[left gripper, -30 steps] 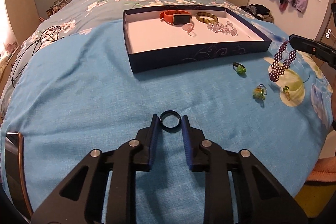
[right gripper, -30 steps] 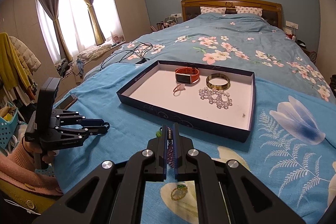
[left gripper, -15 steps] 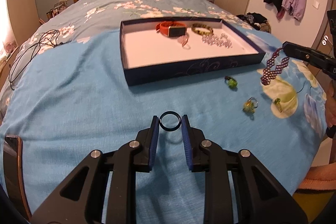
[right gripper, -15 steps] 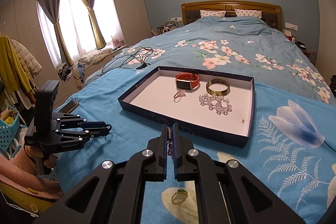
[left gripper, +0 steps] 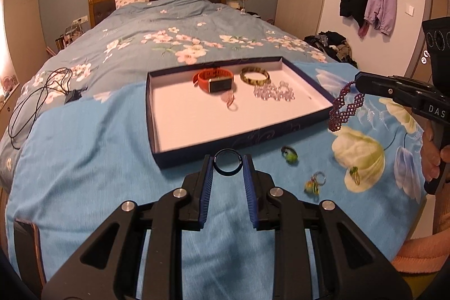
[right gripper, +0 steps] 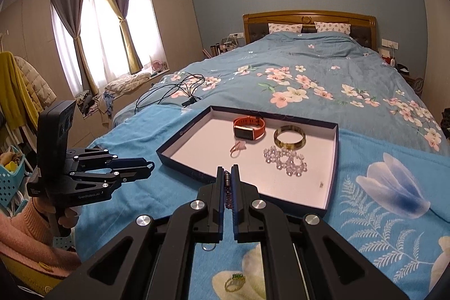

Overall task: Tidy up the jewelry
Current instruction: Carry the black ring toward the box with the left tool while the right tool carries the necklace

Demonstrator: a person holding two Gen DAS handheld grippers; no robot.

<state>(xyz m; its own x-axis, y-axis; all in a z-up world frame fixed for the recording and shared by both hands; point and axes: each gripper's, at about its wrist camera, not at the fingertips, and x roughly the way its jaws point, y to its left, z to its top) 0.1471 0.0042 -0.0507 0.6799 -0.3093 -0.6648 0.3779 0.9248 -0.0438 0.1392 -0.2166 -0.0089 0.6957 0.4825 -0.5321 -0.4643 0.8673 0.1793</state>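
Observation:
A dark blue box tray (left gripper: 239, 141) (right gripper: 185, 164) with a white floor lies on the bed. It holds an orange watch (left gripper: 215, 80), a brown bangle (left gripper: 254, 76), clear beads (left gripper: 274, 92) and a pink ring (left gripper: 231, 103). My left gripper (left gripper: 227, 165) is shut on a dark ring (left gripper: 227, 155), held above the blanket at the tray's near wall. My right gripper (right gripper: 227, 173) is shut on a purple beaded bracelet (left gripper: 344, 106) that hangs by the tray's right corner. Several green-stone rings (left gripper: 289, 155) lie loose on the blanket.
A blue blanket (left gripper: 84, 159) covers the near end of the bed. Black cables (left gripper: 36, 100) lie to the left on the floral duvet. A gold ring with a green stone (right gripper: 234, 281) lies below my right gripper. A phone (left gripper: 25, 249) sits at the bed's near left edge.
Both grippers have risen and moved toward the tray with their jewelry. The dark ring is now at the tray's near wall, and the purple bracelet is at its right corner.

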